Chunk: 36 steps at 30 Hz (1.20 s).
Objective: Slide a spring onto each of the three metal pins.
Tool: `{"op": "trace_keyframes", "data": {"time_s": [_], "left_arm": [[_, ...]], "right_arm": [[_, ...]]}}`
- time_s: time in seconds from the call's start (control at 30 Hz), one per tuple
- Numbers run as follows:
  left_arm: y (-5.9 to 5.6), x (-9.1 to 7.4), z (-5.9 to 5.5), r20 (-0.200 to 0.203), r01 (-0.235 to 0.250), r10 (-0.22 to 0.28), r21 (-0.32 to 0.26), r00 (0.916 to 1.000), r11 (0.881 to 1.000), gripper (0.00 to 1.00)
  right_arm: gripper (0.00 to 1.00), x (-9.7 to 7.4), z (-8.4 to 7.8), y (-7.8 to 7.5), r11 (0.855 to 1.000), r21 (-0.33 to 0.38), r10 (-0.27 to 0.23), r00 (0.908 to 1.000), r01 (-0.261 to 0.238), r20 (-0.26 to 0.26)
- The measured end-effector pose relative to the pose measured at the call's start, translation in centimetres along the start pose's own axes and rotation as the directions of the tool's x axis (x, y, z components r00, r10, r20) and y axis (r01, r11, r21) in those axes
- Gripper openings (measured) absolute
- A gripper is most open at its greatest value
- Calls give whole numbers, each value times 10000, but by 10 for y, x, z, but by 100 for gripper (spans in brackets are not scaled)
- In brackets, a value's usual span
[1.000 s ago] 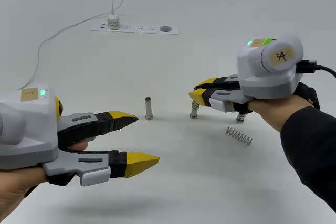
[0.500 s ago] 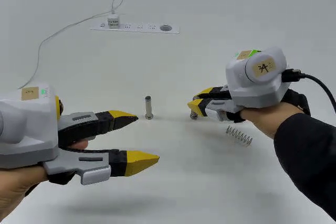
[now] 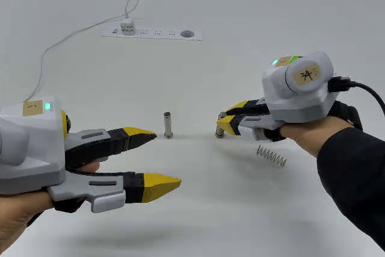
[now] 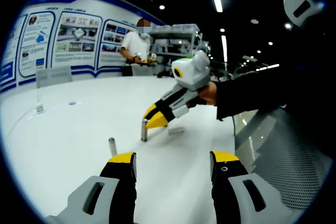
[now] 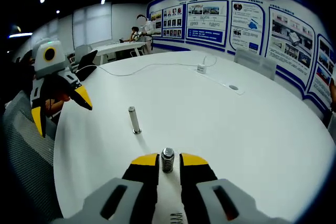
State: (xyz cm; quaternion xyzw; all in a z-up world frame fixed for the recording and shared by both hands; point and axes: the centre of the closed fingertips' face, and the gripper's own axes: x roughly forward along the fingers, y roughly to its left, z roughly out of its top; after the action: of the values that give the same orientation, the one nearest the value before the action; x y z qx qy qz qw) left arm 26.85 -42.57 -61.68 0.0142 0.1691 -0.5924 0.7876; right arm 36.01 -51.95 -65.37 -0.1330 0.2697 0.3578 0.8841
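The left tongs (image 3: pixel 167 157) hover low over the white desk (image 3: pixel 252 4) at the near left, their yellow-tipped jaws spread wide and holding nothing. Far beyond them a white power strip (image 3: pixel 151 32) with a plugged-in cable lies on the desk. Just past the left tongs' upper tip a bare, short metal pin (image 3: pixel 168 124) stands upright. To its right stands a second metal pin wearing a coiled spring (image 5: pixel 167 159). The right tongs (image 5: pixel 169 162) reach it from the right with jaws narrowly parted, one tip on each side and a sliver of gap showing either side. A loose steel spring (image 3: pixel 271 156) lies flat on the desk below the right hand.
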Motion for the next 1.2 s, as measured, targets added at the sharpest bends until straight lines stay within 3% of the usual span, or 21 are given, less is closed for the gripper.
{"op": "trace_keyframes", "data": {"time_s": [0.37, 0.7, 0.97, 1.2], "left_arm": [[-1, 3, 1, -10, 105, -105, 53, 9999, 9999, 57], [-2, 5, 1, -79, 200, -199, 93, 9998, 9998, 57], [-4, 7, 1, -124, 248, -247, 102, 9996, 9996, 57], [-4, 7, 0, -184, 246, -245, 91, 9995, 9997, 57]], "right_arm": [[17, -29, -10, 6, 9995, -329, 30, 9995, -40, -309], [17, -51, -40, 15, 9993, -308, 160, 9961, -187, -868], [17, -65, -70, 5, 9999, 25, -121, 9921, 126, -1249], [17, -68, -88, -3, 9990, 340, -223, 9890, 275, -1460]]}}
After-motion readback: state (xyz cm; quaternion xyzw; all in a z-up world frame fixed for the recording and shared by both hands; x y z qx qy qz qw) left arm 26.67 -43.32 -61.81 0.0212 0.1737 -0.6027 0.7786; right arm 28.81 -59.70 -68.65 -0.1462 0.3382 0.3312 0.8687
